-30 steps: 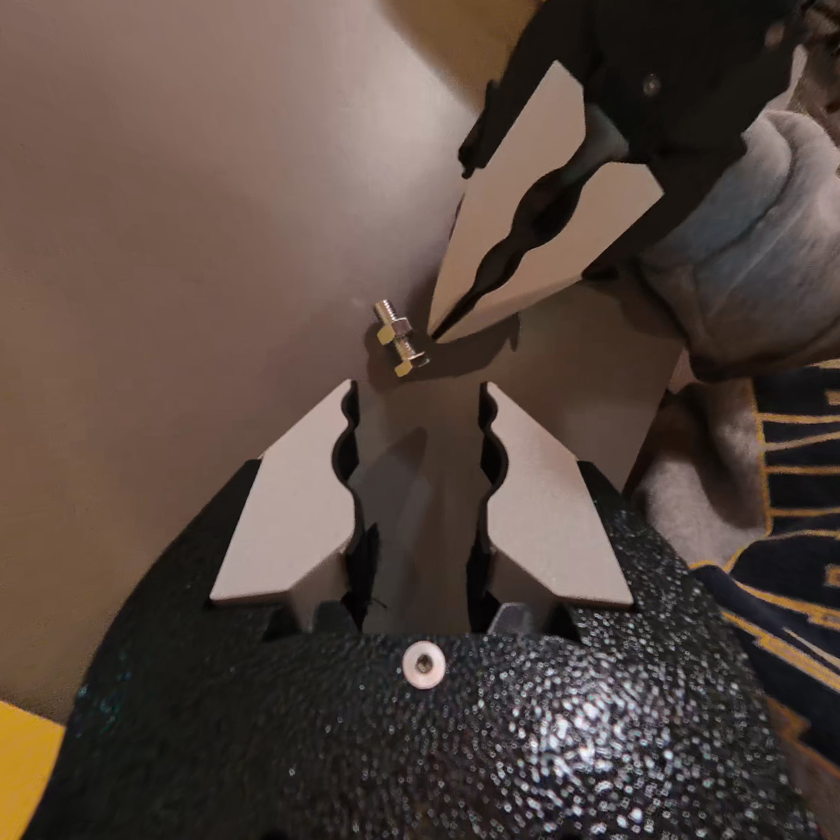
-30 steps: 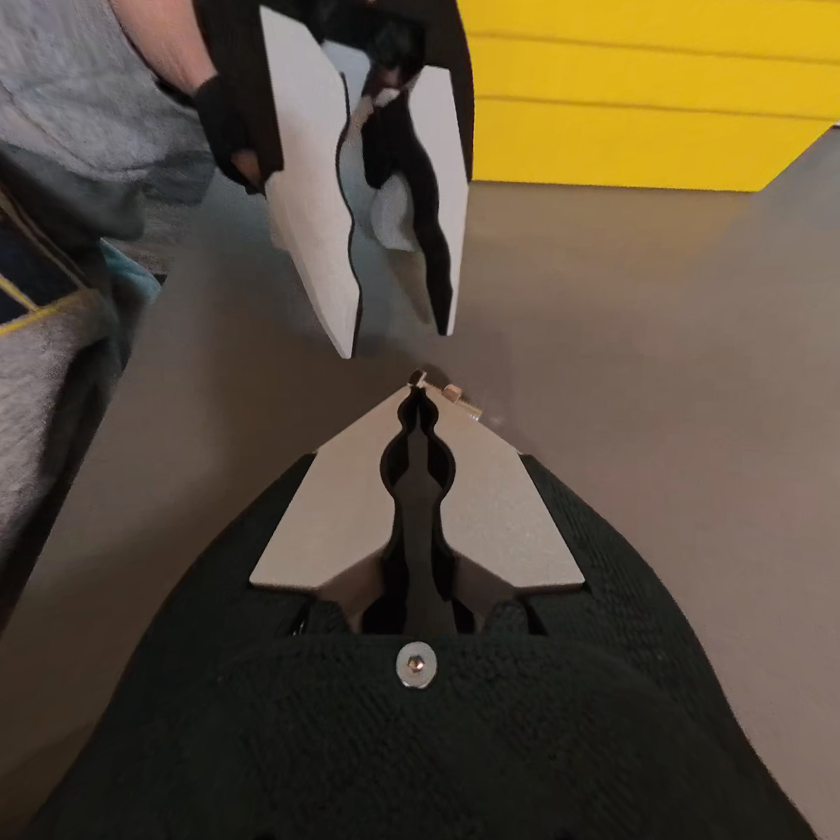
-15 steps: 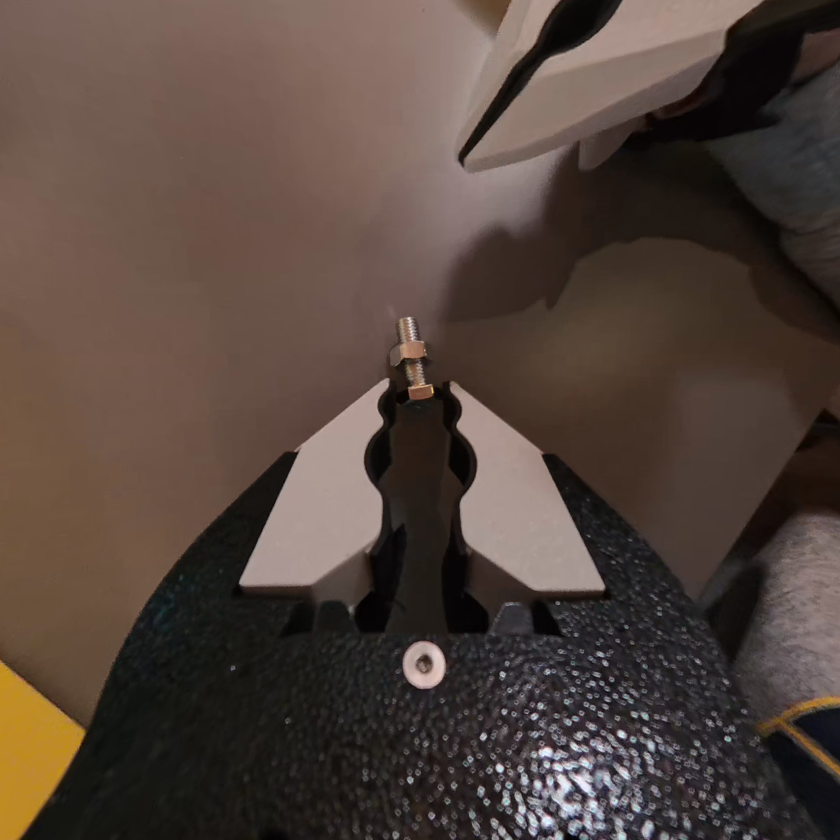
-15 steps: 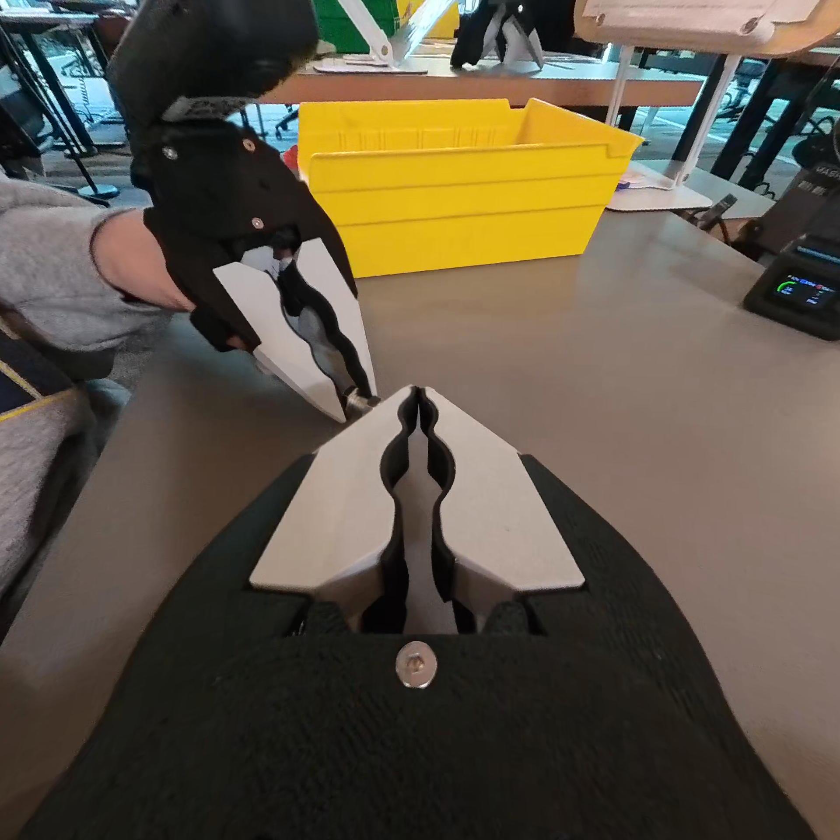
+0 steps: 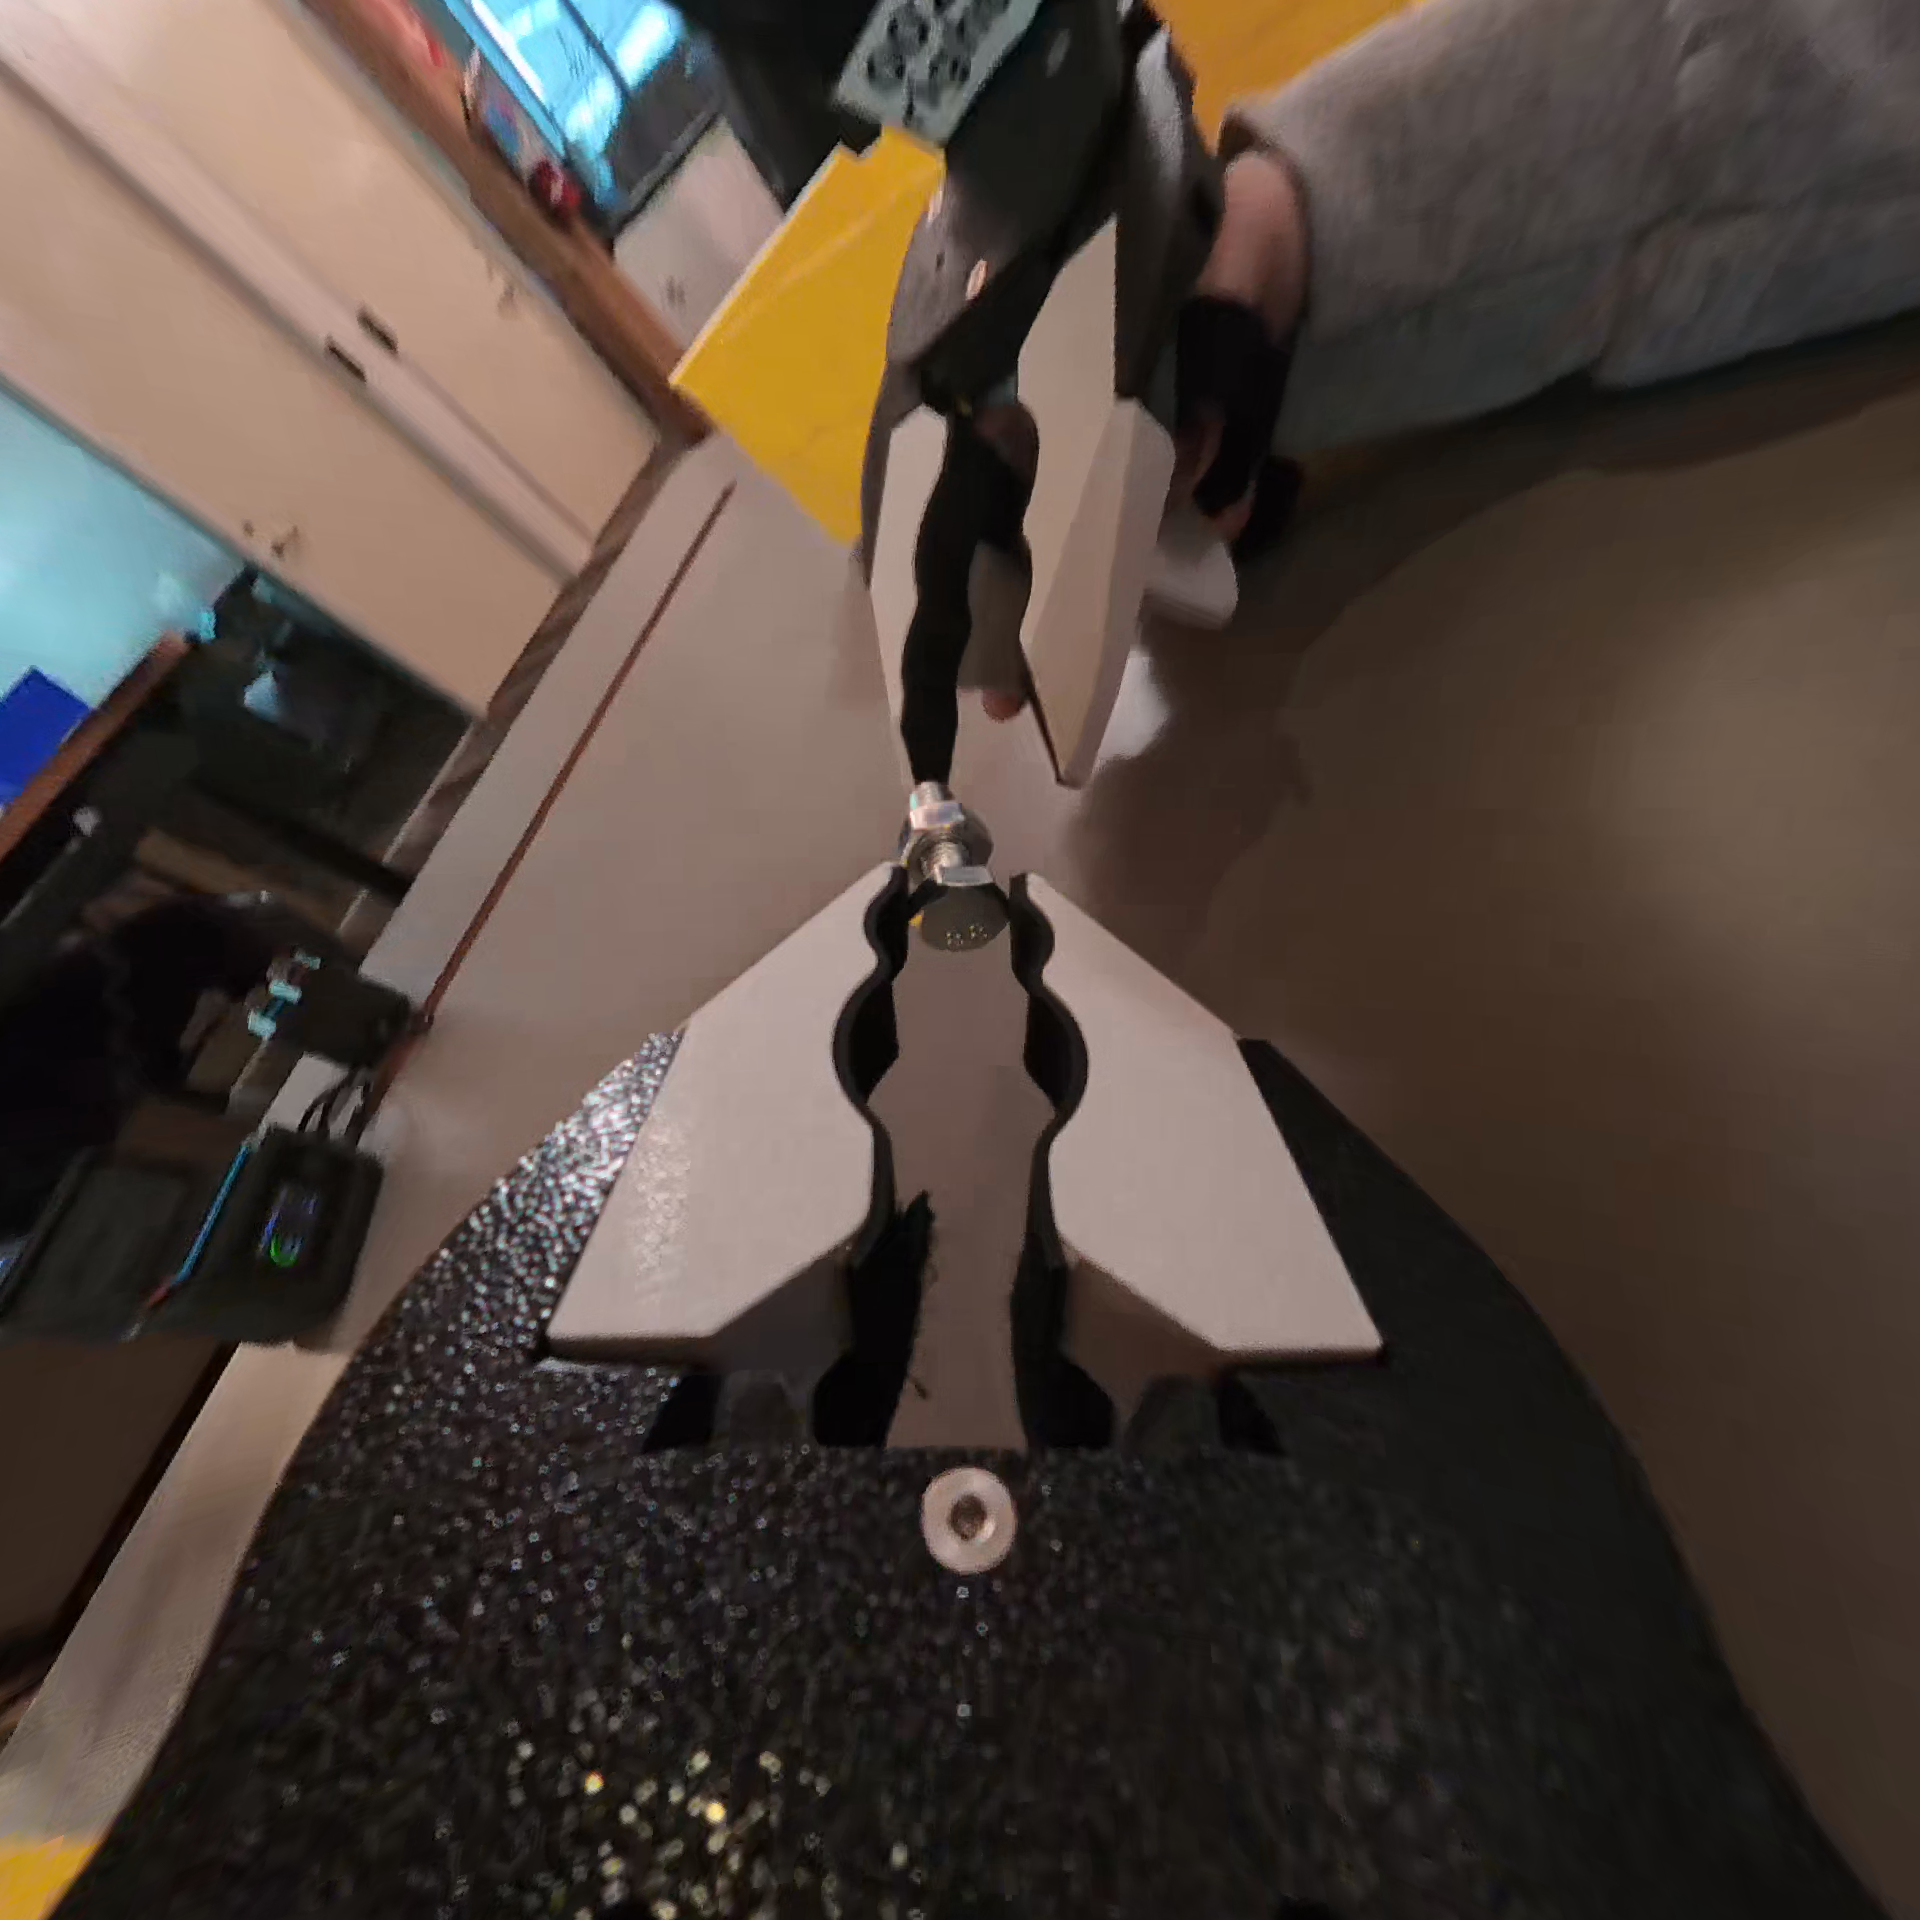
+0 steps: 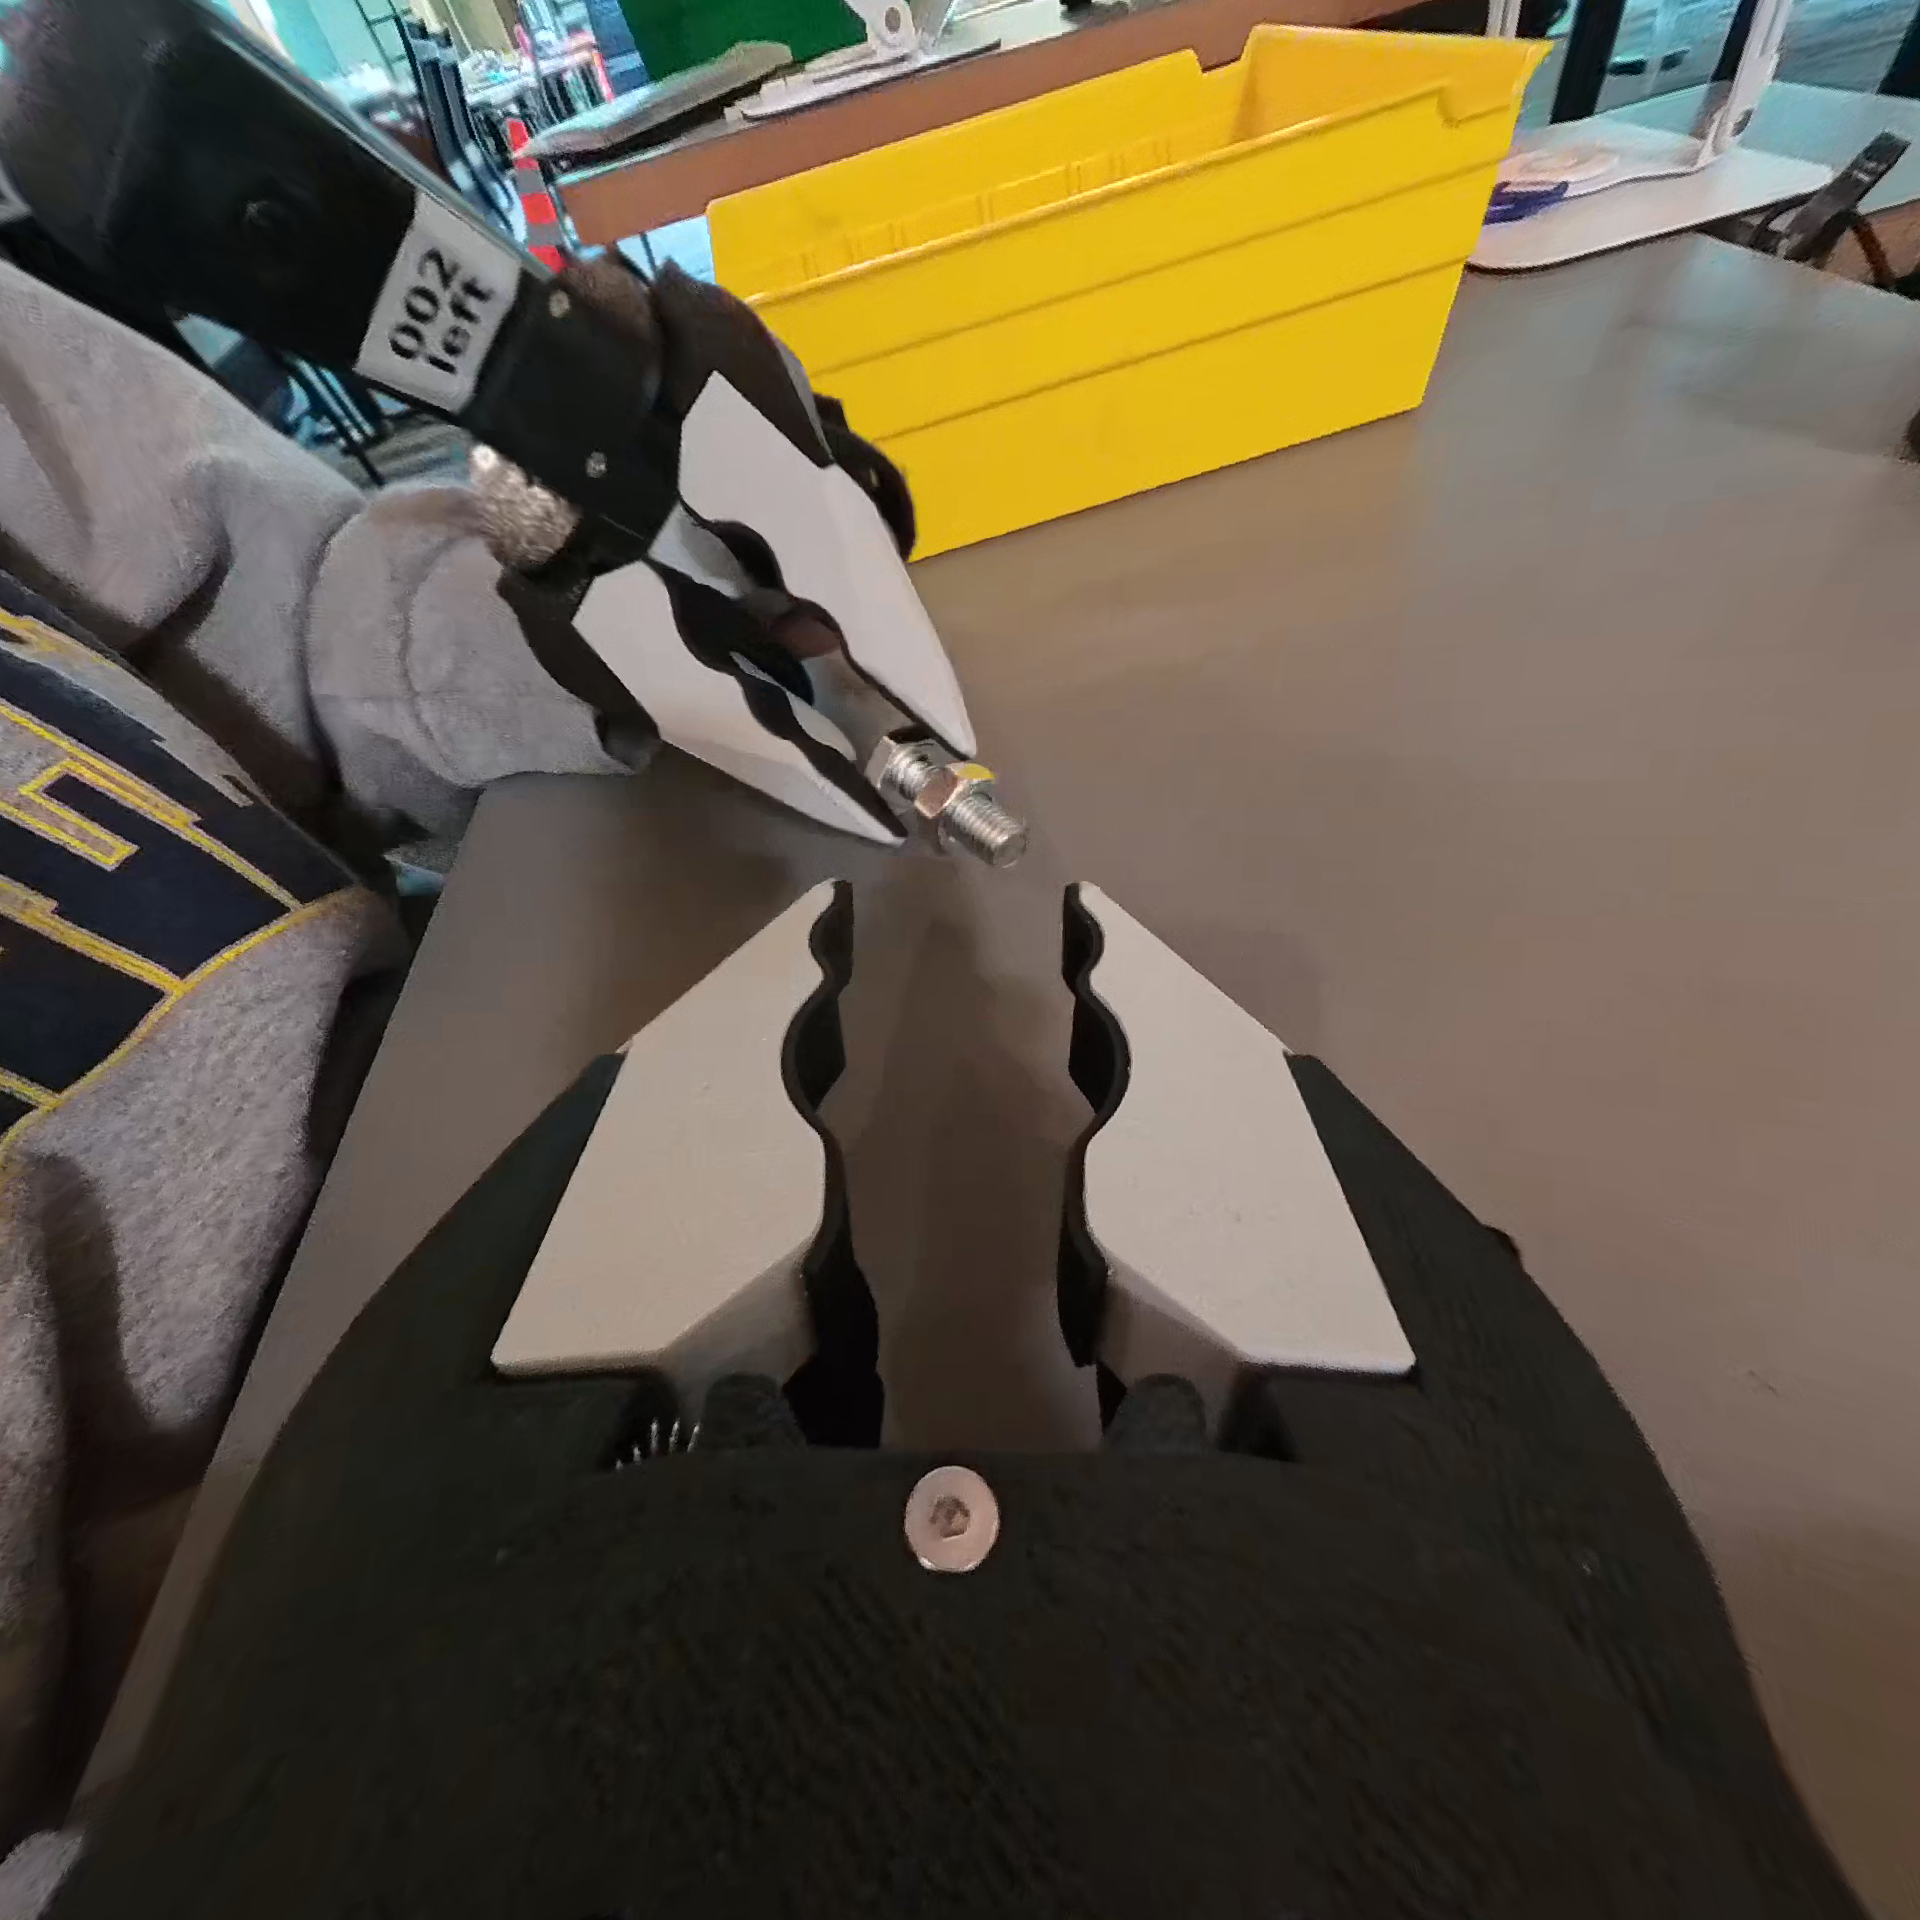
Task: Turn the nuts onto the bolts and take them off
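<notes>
A small silver bolt (image 5: 940, 844) with a hex nut (image 6: 948, 802) threaded on it is held off the grey table (image 6: 1455, 727). My left gripper (image 5: 951, 885) is shut on the bolt's head, also seen in the right wrist view (image 6: 925, 790), and the threaded end points toward the right gripper. My right gripper (image 6: 958, 894) is open and empty, its fingertips just short of the bolt's free end. In the left wrist view the right gripper (image 5: 997, 774) hangs beyond the bolt, jaws apart.
A yellow plastic bin (image 6: 1143, 312) stands on the table behind the grippers. A person's grey sleeve (image 6: 364, 623) and torso are at the left table edge. A black device with a lit display (image 5: 281, 1236) sits farther along the table. Only a small space, under 4 cm, lies between the two pairs of fingers.
My left gripper closed on the bolt's head where it lay on the table and lifted it. My right gripper went from shut to open and now faces the threaded end.
</notes>
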`<state>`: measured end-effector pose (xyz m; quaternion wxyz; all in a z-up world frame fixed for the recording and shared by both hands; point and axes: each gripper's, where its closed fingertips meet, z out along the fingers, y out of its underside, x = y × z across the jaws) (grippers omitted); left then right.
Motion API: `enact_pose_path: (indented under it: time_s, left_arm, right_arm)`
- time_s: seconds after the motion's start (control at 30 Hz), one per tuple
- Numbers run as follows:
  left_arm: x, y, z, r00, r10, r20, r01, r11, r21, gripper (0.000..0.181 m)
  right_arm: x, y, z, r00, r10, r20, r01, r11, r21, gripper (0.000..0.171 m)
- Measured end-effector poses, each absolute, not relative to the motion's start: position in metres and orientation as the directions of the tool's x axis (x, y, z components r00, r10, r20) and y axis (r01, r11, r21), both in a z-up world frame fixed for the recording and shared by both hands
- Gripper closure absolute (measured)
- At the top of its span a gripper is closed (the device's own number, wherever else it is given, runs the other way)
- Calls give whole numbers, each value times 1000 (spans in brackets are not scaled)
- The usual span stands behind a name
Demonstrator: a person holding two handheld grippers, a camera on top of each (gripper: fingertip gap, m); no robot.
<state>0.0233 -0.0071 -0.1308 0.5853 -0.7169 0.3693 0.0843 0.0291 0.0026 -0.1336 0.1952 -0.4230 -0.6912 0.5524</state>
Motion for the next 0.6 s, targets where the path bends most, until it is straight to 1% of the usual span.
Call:
enact_pose_path:
  time_s: [0.03,0.17,0.27,0.43,0.53,0.6]
  left_arm:
    - [25,-5,-129,712,-430,-555,-620,-14,-785,164]
    - [38,-9,-130,689,-486,-538,-595,44,-803,164]
    - [44,-13,-129,665,-504,-551,-599,80,-797,164]
    - [51,-19,-122,661,-523,-538,-563,129,-817,164]
    - [51,-22,-113,687,-531,-497,-498,154,-853,165]
    - [52,-26,-106,699,-546,-463,-448,171,-878,165]
  right_arm:
    - [30,3,-133,-568,794,-215,375,18,-927,133]
    - [33,1,-130,-592,760,-268,384,-27,-923,149]
    - [37,-2,-124,-613,731,-298,372,-65,-926,155]
    - [41,-6,-122,-641,694,-327,380,-83,-921,155]
    - [41,-5,-122,-636,693,-339,386,-95,-918,146]
    - [43,-6,-120,-650,676,-347,383,-103,-918,145]
